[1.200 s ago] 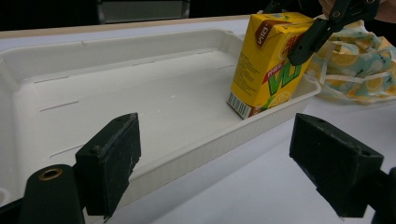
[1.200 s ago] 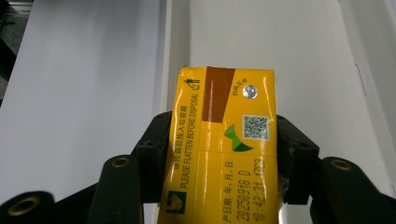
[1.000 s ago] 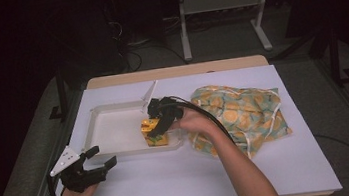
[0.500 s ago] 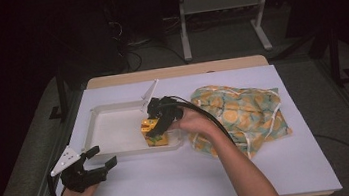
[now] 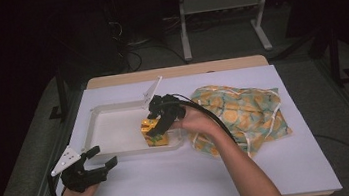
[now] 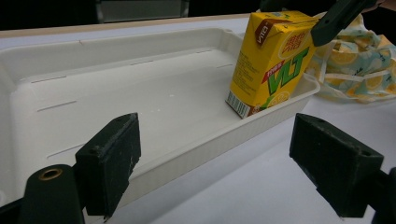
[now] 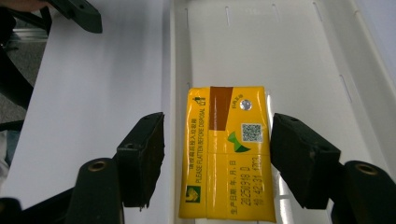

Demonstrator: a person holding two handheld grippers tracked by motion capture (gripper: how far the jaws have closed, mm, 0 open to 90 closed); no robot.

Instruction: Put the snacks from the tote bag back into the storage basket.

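A yellow drink carton (image 5: 154, 133) stands tilted in the near right corner of the white tray (image 5: 111, 128), leaning by the tray's wall (image 6: 261, 126). My right gripper (image 5: 155, 121) hangs over it from above. Its jaws have just been opening and now stand either side of the carton (image 7: 229, 149), with a gap at each pad. One of its black fingers (image 6: 334, 21) shows by the carton's top (image 6: 271, 60). My left gripper (image 5: 104, 156) rests open at the table's front left, aimed at the tray (image 6: 116, 93), with nothing between its jaws.
A lemon-patterned cloth bag (image 5: 237, 113) with white cords lies right of the tray on the white table cover (image 5: 182, 177). A clear lid flap (image 5: 153, 88) sticks up at the tray's far edge. Dark floor and a stand's legs lie beyond the table.
The right gripper's jaws have spread apart around the carton, which stays in the tray. Neither hand has shifted noticeably.
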